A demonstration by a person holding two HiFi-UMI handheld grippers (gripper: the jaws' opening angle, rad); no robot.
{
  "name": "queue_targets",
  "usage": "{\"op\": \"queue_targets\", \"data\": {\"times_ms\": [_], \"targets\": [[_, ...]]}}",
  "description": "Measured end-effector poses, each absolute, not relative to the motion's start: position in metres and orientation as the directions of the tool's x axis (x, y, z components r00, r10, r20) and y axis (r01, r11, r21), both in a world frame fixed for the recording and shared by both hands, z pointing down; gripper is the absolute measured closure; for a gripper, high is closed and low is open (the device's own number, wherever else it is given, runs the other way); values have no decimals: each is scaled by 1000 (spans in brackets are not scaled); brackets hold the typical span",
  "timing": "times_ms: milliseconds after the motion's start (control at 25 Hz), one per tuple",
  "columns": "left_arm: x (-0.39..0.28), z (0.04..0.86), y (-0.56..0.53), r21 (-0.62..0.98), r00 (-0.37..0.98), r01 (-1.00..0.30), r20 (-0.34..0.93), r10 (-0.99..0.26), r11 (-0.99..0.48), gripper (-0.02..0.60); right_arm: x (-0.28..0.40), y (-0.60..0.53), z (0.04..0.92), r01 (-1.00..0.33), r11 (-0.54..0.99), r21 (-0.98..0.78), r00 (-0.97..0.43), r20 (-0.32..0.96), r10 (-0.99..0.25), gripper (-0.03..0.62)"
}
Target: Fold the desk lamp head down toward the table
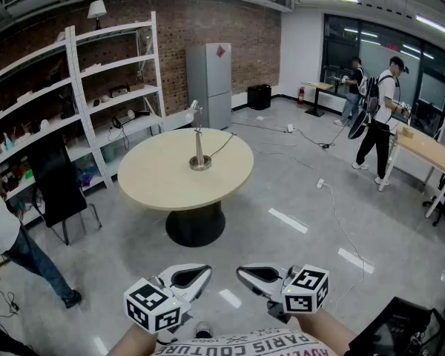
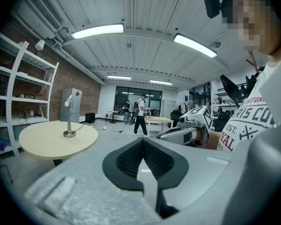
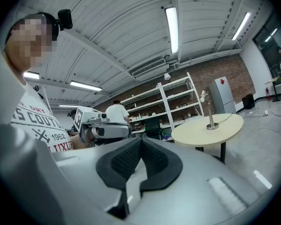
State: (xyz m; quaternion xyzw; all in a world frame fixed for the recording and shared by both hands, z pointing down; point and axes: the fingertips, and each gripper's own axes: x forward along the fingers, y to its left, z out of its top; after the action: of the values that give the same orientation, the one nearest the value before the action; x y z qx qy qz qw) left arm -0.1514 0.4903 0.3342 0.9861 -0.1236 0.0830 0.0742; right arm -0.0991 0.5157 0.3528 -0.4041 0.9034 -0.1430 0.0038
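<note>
The desk lamp [image 1: 199,145] stands upright in the middle of a round beige table [image 1: 152,176], its small head [image 1: 193,107] raised on a thin metal stem. It also shows far off in the left gripper view as the lamp [image 2: 69,119] and in the right gripper view as the lamp [image 3: 210,112]. My left gripper [image 1: 205,272] and right gripper [image 1: 240,272] hover close to my body, well short of the table, tips pointing toward each other. Both are shut with nothing held: left gripper [image 2: 143,140], right gripper [image 3: 140,139].
White shelving [image 1: 96,87] and a black chair [image 1: 58,188] stand left of the table, a grey fridge [image 1: 210,84] behind it. A person [image 1: 15,247] stands at the left, others [image 1: 378,117] by a wooden desk [image 1: 426,150] at the right. Cables cross the floor [image 1: 334,199].
</note>
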Motion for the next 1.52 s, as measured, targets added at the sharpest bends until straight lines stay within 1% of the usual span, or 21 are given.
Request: {"op": "queue_targets", "data": {"times_ms": [520, 760, 1040, 1520], "targets": [[-137, 338, 495, 132, 958, -240, 195, -212, -962, 583, -87, 519, 355, -740, 619, -265, -660, 108, -743, 592], [-135, 343, 497, 141, 956, -244, 203, -214, -959, 583, -81, 518, 355, -733, 611, -298, -656, 75, -751, 592], [-128, 355, 485, 165, 957, -230, 219, -192, -959, 583, -79, 507, 368, -732, 601, -320, -654, 84, -752, 592], [-84, 385, 435, 218, 965, -175, 233, -123, -960, 583, -33, 460, 397, -774, 520, -362, -593, 125, -796, 592]]}}
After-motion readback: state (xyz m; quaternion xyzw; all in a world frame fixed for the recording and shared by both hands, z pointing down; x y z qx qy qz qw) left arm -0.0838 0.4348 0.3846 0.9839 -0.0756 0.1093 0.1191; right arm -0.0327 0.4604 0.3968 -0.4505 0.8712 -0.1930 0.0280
